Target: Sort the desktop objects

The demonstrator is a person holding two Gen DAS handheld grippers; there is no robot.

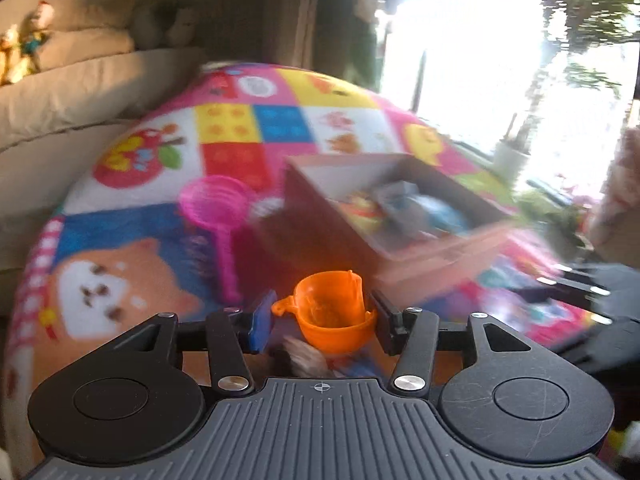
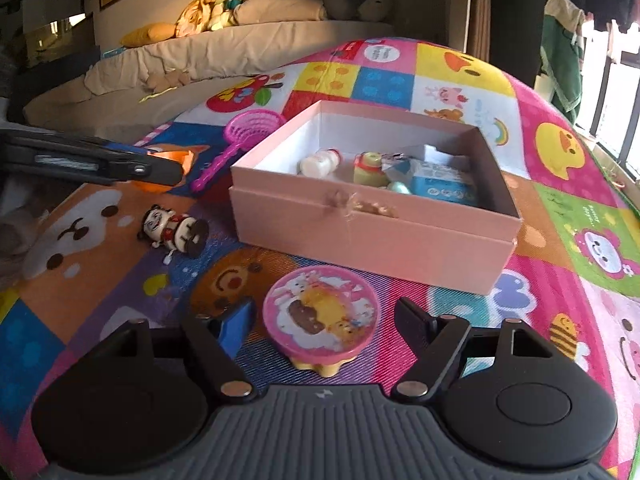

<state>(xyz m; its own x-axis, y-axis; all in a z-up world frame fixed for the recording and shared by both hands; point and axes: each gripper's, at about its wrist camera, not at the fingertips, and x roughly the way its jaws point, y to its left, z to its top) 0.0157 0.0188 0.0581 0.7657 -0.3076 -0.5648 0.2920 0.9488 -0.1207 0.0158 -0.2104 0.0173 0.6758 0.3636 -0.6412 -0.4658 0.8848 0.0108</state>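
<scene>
My left gripper is shut on a small orange toy cup and holds it above the mat, left of the pink box; the view is blurred by motion. In the right wrist view the left gripper with the orange cup shows at the left. My right gripper is open around a round pink toy table standing on the mat, in front of the open pink box, which holds several small toys. A pink toy strainer and a panda figure lie left of the box.
A colourful patchwork play mat covers the table. A beige sofa with plush toys stands behind. A bright window is at the right.
</scene>
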